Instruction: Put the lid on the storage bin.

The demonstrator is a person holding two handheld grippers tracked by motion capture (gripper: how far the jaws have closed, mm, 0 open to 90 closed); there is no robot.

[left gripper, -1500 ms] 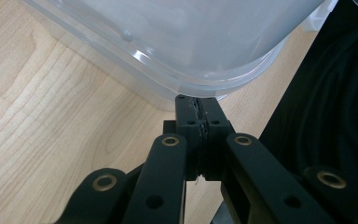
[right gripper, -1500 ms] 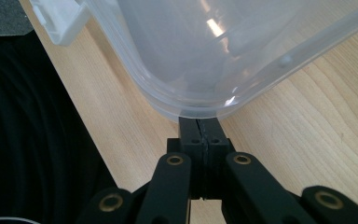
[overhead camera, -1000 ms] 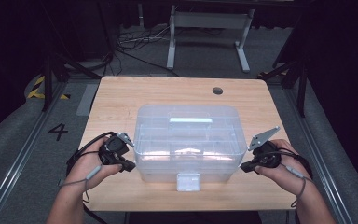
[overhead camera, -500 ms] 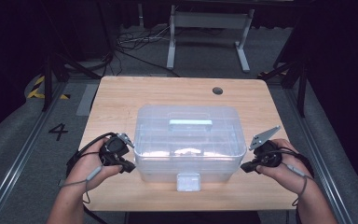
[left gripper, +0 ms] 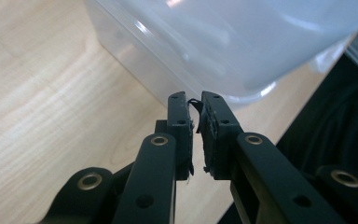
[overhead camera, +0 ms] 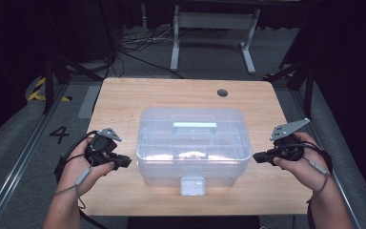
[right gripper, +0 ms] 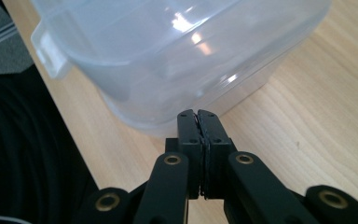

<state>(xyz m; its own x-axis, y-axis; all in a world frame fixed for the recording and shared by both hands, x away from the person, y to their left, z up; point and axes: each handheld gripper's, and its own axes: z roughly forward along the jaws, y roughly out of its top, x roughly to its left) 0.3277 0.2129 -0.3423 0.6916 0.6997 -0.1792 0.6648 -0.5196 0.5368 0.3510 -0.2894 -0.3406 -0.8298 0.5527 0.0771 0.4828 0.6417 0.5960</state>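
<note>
1. Clear plastic: from the high view, a lidded storage box (overhead camera: 192, 143) sits in the middle of the wooden surface (overhead camera: 138, 98), its pale handle flat on the lid and its front latch (overhead camera: 192, 185) facing me. My left tool (overhead camera: 124, 162) is just beside the box's left end, and my right tool (overhead camera: 257, 157) is just beside its right end; both point inward at the box, and I cannot tell from here whether either tip touches it.

2. Left gripper view: my left tool (left gripper: 194, 103) has its jaws a narrow slit apart, having just been opening, with nothing gripped between them. A loose black shred of pad lining hangs in the gap. The box (left gripper: 223, 42) looms just past the tips, the wood grain to the side.

3. Right gripper view: my right tool (right gripper: 197, 115) has its jaws pressed together on nothing. The box's rounded lower wall (right gripper: 168, 70) lies just ahead of the tips, resting on the surface (right gripper: 307, 116).
</note>
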